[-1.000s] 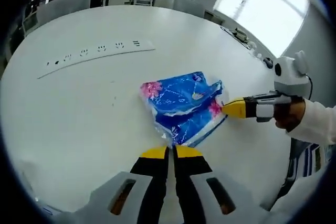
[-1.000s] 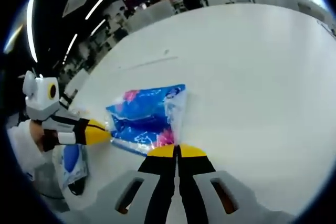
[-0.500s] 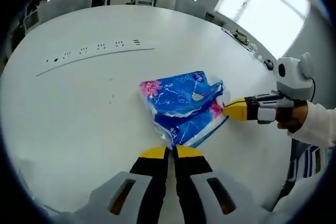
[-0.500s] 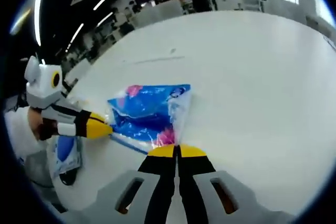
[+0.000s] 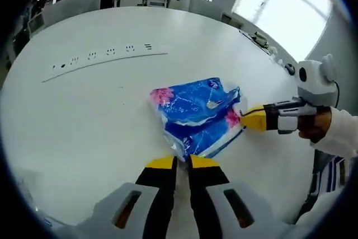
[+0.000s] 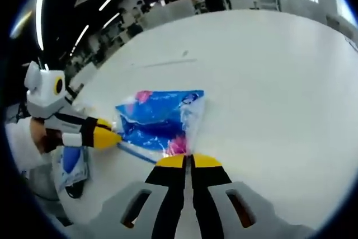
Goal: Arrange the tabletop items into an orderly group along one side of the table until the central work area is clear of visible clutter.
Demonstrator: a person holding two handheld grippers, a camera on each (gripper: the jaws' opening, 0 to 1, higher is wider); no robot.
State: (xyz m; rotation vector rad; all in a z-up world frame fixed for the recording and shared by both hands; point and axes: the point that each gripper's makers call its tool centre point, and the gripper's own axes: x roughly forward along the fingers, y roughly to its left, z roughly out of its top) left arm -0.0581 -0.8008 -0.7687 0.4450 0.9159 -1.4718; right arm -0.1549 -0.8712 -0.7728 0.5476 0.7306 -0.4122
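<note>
Nearest, left hand-held gripper (image 5: 182, 163) with jaws a little apart at one corner of the blue plastic packet (image 5: 196, 113); whether gripping the film, cannot tell. Right hand-held gripper (image 6: 187, 162) pressed together, apparently pinching the packet's opposite corner. Packet lying flat near the counter (image 5: 84, 121) edge closest to the person. Farther off, a socket strip (image 5: 103, 58) mid-counter. Task judged barely begun: packet not yet parked along a side.
</note>
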